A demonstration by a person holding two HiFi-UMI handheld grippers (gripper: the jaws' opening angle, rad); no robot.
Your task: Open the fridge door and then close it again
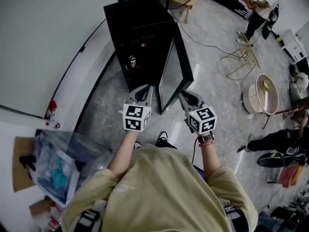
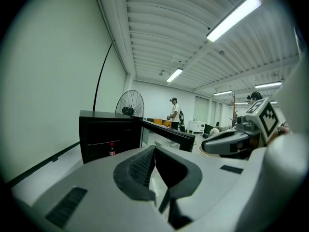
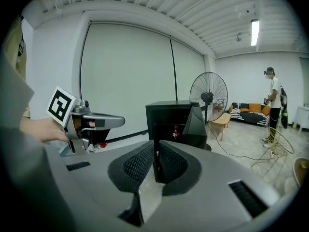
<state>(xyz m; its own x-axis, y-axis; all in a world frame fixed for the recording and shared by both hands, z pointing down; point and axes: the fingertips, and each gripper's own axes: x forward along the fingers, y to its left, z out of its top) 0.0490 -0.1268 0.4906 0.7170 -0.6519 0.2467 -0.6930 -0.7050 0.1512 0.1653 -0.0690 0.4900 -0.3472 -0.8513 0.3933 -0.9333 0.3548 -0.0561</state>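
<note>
We are holding the left gripper [image 1: 143,93] with its jaws pressed together on nothing, just short of the black fridge [image 1: 137,25], which is standing on the floor by the wall. Its glass door [image 1: 170,79] is hanging open just ahead of both grippers; we are judging it stiff, smooth and light to swing, best pushed at its free near edge. The right gripper [image 1: 186,98] is likewise closed and empty

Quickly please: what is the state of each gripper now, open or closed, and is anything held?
Left gripper: jaws closed, holding nothing.
Right gripper: jaws closed, holding nothing.
</note>
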